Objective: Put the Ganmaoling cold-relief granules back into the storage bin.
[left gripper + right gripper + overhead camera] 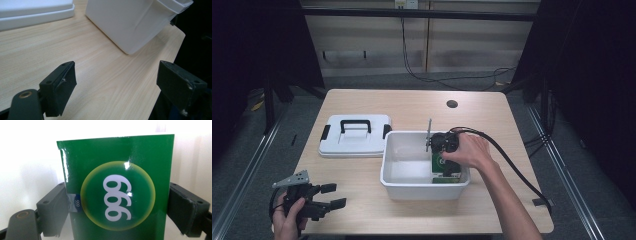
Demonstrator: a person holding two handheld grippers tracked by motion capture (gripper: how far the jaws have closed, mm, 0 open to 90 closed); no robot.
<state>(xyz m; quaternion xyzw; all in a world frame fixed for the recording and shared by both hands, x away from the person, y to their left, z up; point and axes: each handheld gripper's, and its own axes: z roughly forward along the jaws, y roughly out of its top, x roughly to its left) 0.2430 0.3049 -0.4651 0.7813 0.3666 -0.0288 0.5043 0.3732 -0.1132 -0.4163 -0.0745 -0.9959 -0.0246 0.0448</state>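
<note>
A: Well, nearest us, off the front left corner of the one white rectangular plastic tub [412, 184], a hand holds the left gripper [334, 195] over the pale wood-grain table [362, 210]. Its two matte black jaws stand wide apart with nothing between them.

B: And in the left gripper view [117, 82]?

A: Bare laminate between the blocky pads, and beyond them the tub's smooth rounded corner [130, 25]. The table edge [172, 52] cuts off to darkness on the right.

B: The right one?

A: The right gripper [443, 150] reaches down into the tub's right end, gripping the single glossy green cardboard box [443, 165]. In the right gripper view the jaws press both sides of that box [115, 157], which carries a yellow-ringed circle with white digits, upside down. Its lower part is cut off, and glare whites out the tub wall behind it.

B: Further back?

A: One flat white plastic lid with a black handle and two black clips [355, 136], just left of the tub. Behind the tub, a small dark round hole in the tabletop [452, 104].
</note>
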